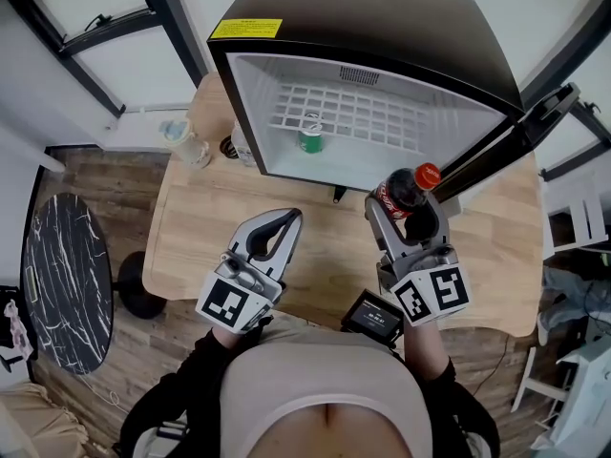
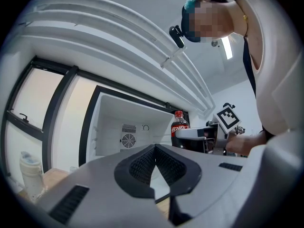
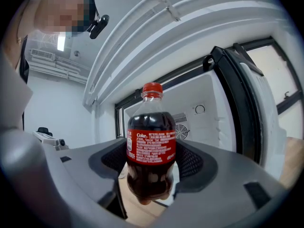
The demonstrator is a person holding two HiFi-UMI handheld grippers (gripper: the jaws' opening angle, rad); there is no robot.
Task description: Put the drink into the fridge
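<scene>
1. Before the fridge (image 1: 382, 27), the right hand-held gripper (image 1: 410, 215) hides the lower body of the cola bottle (image 1: 401, 191).
2. The fridge's left wall hides most of a dark object (image 1: 229, 147).
3. Print on the fridge's yellow sticker (image 1: 245, 29) is unreadably small.

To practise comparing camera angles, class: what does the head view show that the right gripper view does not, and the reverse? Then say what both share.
Only the head view: a green can on the wire shelf of the fridge, the yellow sticker on its top, and a dark round table on the floor.
Only the right gripper view: the round fan grille on the fridge's back wall, and the print on the bottle's red label.
Both: the right gripper shut on the red-capped cola bottle, in front of the open fridge.
</scene>
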